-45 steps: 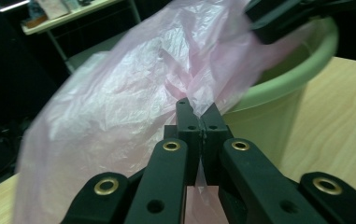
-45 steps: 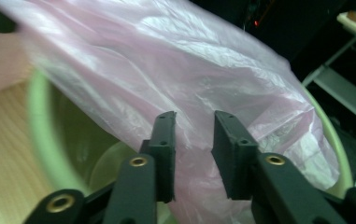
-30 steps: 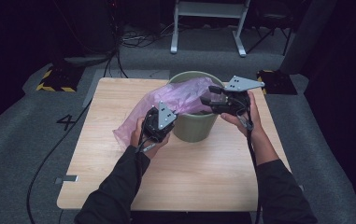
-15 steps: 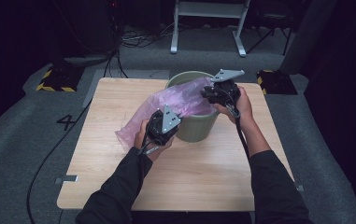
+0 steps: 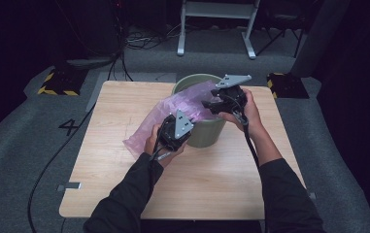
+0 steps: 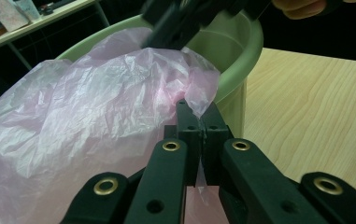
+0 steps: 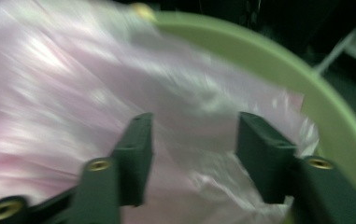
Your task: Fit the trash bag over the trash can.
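Pink plastic bag (image 5: 173, 114) draped over green bin (image 5: 207, 131) near rim, tail trailing left on table (image 5: 124, 194). Left gripper (image 6: 199, 122) clamped on bag edge at rim. Right gripper (image 7: 192, 154) above bin mouth: jaws just reopened, film between, unpinched; regrip likely needed.

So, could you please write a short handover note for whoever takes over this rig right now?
Left gripper: shut on an edge of the pink plastic bag, beside the near rim of the green bin.
Right gripper: over the bin mouth, jaws apart and just opened wider, bag film in front of them, not pinched.
Bag: partly in the bin, the rest draped over its left side onto the wooden table.
Done: one edge held.
Left: probably catch the far edge with the right gripper and spread the bag over the rim.
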